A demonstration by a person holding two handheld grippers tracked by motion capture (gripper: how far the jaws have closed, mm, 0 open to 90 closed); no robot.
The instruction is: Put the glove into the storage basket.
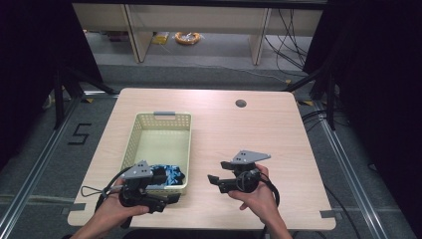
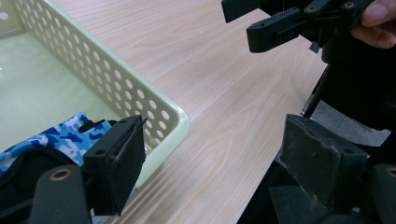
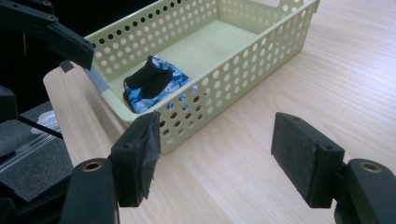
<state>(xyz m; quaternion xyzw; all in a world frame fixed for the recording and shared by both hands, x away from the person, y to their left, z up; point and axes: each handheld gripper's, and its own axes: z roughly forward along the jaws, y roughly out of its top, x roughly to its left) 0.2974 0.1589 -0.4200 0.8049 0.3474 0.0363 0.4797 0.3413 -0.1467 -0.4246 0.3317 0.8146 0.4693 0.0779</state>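
A pale green perforated basket (image 1: 133,137) stands on the left half of the wooden table. At its near end lies a blue camouflage fabric piece (image 1: 169,175) with black parts, seen too in the left gripper view (image 2: 60,135) and the right gripper view (image 3: 156,84). My left gripper (image 1: 170,197) is open at the basket's near right corner (image 2: 180,119), holding nothing, jaws spread wide (image 2: 219,158). My right gripper (image 1: 217,172) is open to the right of the basket, aimed at it, its pads (image 3: 303,154) bare and wide apart (image 3: 222,156).
The table (image 1: 224,129) has a round cable hole (image 1: 241,103) at the back right. Bare wood lies between the two grippers and right of the basket. Black curtains flank the table; desks and cables stand on the floor beyond.
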